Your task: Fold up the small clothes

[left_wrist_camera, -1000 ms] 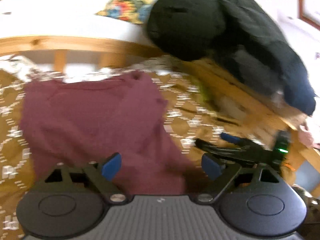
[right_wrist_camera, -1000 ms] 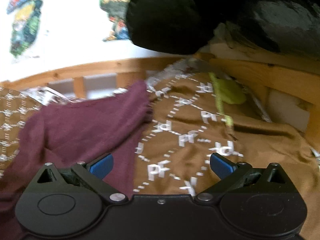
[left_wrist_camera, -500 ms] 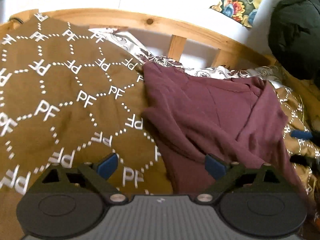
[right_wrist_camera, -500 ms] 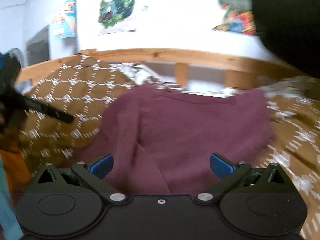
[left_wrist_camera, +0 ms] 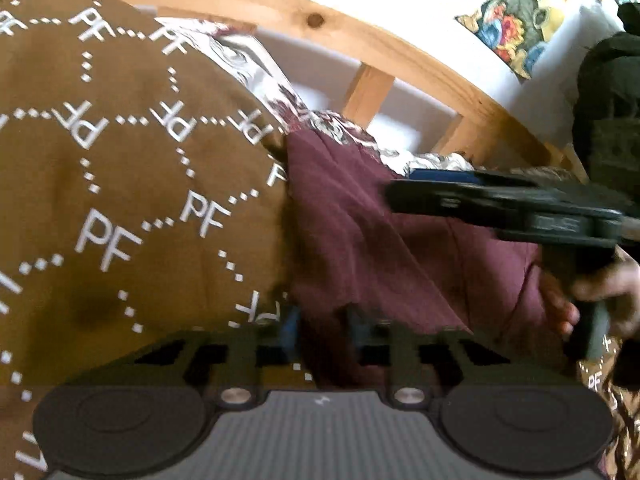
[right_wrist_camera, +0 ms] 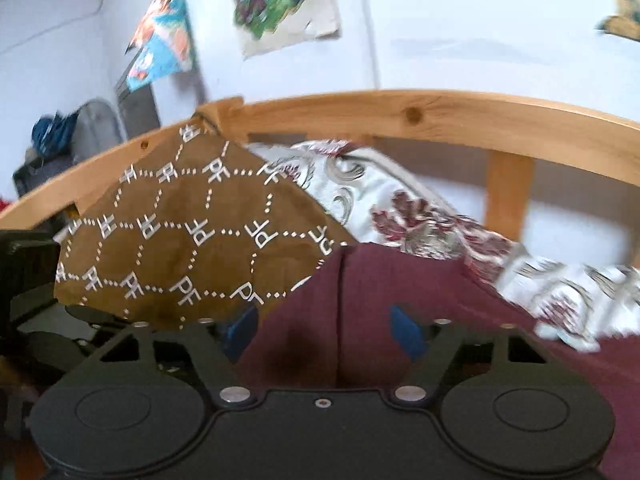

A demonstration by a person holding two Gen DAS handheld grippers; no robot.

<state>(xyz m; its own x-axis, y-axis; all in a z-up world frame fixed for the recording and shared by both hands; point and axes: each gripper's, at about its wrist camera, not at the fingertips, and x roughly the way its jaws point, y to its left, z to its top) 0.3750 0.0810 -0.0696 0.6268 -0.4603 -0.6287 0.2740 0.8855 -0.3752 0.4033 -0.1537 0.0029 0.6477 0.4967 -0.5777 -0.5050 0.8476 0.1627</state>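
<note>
Brown cover: I see a brown blanket printed with white dotted hexagons and "PF" letters spread over the bed, filling the left of my left wrist view.
Garment: a maroon shirt lies on that blanket, its left edge running down toward my left gripper.
Bedding: a white pillow or sheet with dark red flowers sits beyond the shirt, against the rail.
Frame: a pale wooden bed rail with upright slats curves across behind the bedding.
Room: a white wall carries colourful posters; a dark bundle hangs at the right edge of the left view.
Left gripper: jaws closing, nearly together, with the shirt's edge between the blue pads; I take it as pinched.
Right gripper: jaws closing but wide apart, over the maroon cloth, pads not pressing it. From my left camera I see it held in a hand.
</note>
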